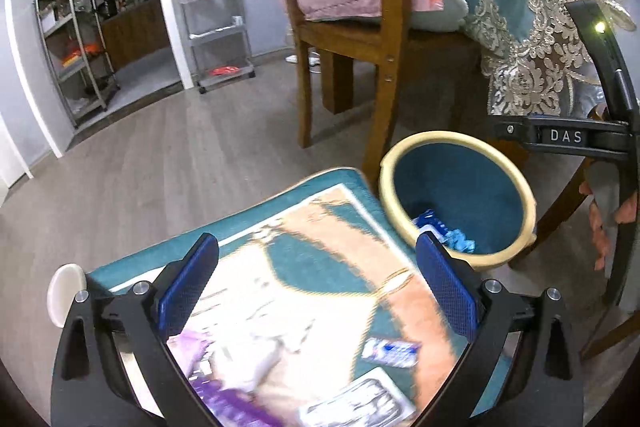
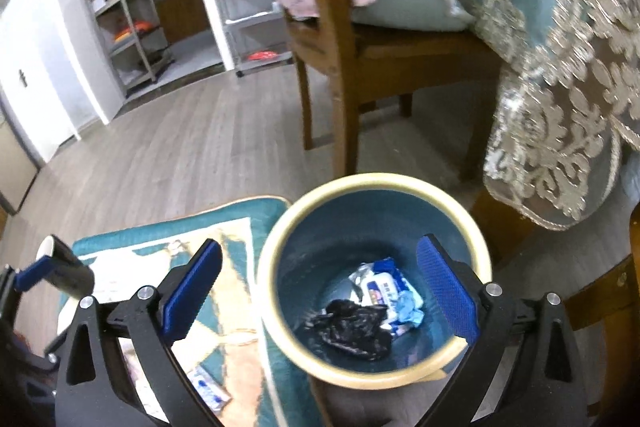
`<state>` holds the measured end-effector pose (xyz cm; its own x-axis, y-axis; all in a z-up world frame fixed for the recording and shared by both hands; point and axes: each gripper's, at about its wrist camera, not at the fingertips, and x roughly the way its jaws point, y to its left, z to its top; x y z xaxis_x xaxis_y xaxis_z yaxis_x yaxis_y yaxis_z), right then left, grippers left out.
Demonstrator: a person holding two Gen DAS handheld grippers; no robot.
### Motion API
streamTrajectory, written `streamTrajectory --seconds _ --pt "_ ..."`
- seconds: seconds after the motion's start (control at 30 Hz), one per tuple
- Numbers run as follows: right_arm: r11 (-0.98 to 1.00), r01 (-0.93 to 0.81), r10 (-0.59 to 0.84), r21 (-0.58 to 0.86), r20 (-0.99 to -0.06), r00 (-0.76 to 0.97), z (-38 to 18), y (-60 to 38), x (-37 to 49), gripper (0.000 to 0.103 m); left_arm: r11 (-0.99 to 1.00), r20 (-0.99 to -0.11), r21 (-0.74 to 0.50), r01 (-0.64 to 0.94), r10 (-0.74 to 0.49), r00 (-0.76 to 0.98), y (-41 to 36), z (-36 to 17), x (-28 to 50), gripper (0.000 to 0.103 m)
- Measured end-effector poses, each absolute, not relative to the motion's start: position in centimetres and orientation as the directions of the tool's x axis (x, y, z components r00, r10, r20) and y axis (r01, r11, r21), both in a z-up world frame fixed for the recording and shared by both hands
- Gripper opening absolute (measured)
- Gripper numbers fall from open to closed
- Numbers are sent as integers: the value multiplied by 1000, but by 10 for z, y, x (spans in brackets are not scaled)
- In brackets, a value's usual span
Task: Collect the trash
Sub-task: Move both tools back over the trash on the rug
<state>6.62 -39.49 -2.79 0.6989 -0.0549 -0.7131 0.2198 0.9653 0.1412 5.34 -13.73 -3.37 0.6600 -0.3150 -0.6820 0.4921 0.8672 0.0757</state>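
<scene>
I've got both grippers empty w/ fingers spread wide. My left gripper [image 1: 316,291] hangs over the teal-and-peach patterned rug [image 1: 320,227], nothing between its blue pads. On the rug below it I see a small white-and-blue wrapper [image 1: 390,349], a flat white printed packet [image 1: 360,407] near the bottom edge, and something purple [image 1: 224,399], too blurred to identify. My right gripper [image 2: 320,291] sits above the round teal bin w/ a cream rim [image 2: 276,267], which stands on the wood-look floor just beside the rug's corner. Inside the bin: a crumpled black plastic bag [image 2: 348,327], a white-and-blue packet [image 2: 380,287] and a light blue scrunched bit [image 2: 410,309], all at the bottom. Another white-and-blue wrapper [image 2: 208,387] lies on the rug left of the bin. Behind: a wooden chair [image 2: 340,47] and a teal tablecloth w/ lace trim [image 2: 560,99].
</scene>
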Motion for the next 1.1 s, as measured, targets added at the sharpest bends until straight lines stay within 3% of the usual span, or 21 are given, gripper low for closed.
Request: streamTrajectory --seconds 0.77,1.1 --pt "998 9 39 61 -730 682 -25 -273 79 97 945 -674 131 298 -136 726 3 -27 48 97" --pt "997 -64 74 43 -765 640 -43 -237 81 98 972 -720 111 209 -66 691 47 -48 59 97"
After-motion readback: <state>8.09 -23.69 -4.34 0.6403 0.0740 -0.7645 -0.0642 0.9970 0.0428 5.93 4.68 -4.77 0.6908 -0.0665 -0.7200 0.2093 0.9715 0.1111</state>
